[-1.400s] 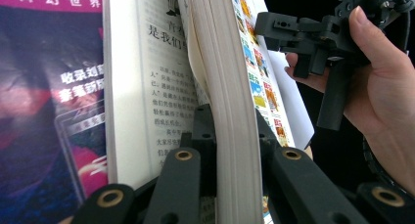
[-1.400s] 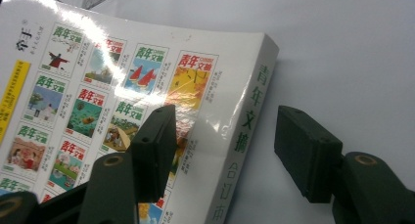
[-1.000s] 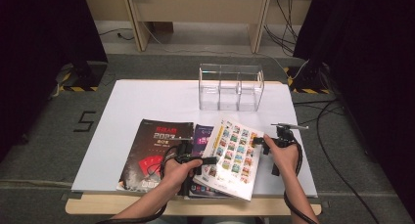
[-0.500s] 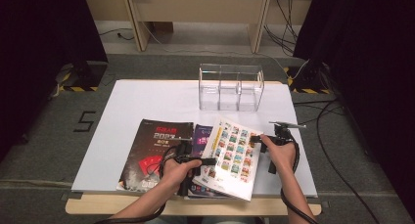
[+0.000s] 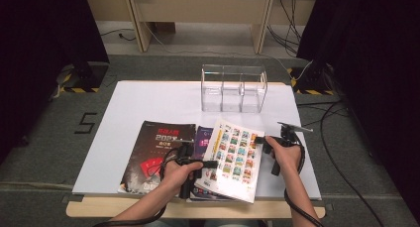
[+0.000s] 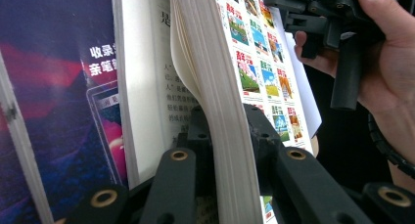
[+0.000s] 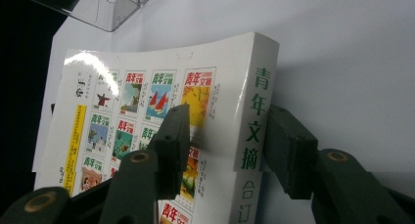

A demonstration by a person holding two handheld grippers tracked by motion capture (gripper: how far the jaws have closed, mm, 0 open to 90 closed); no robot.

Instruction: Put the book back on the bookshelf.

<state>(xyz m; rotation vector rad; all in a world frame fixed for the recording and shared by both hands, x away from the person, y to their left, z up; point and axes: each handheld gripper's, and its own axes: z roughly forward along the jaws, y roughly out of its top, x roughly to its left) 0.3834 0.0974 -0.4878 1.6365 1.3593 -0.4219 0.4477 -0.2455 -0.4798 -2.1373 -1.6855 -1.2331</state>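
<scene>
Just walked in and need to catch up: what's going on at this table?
A person with a gripper in each hand is lifting a thick white book with a grid of small cover pictures off a purple book lying under it. The left gripper is clamped on the page edge. The right gripper straddles the spine, its jaws just closing in but not yet pressing. A dark magazine lies to the left, and a clear three-compartment holder stands farther back on the white table.
</scene>
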